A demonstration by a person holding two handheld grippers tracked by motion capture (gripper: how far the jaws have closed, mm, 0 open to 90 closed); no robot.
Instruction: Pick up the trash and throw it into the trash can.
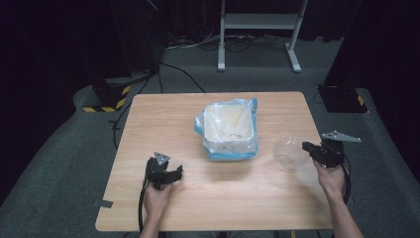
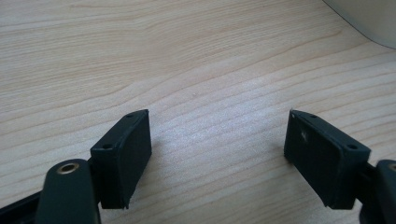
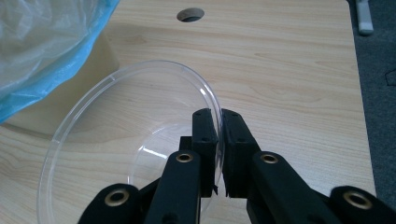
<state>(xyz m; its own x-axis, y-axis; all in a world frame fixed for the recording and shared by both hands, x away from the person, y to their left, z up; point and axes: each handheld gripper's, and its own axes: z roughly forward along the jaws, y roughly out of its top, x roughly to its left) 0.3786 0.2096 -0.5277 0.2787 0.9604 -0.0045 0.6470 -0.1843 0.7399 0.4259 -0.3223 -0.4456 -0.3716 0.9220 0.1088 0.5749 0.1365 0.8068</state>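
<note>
A clear plastic bowl (image 3: pixel 126 130) is clamped by its rim in my right gripper (image 3: pixel 219 135), whose two jaws are pressed together on the thin wall. In the high view that bowl (image 1: pixel 289 153) hangs tilted at the table's right side, just left of the right gripper (image 1: pixel 317 151). My left gripper (image 1: pixel 168 174) rests near the front left of the wooden table (image 1: pixel 173 114). In the left gripper view the left gripper (image 2: pixel 219 140) has its jaws spread wide over bare wood, with nothing between them.
A cream bin lined with a blue-edged clear bag (image 1: pixel 229 130) stands in the middle of the table; its bag (image 3: pixel 42 46) lies just left of the bowl. A round cable hole (image 3: pixel 190 14) is in the tabletop. A white stand (image 1: pixel 257 29) and dark bases stand on the floor beyond.
</note>
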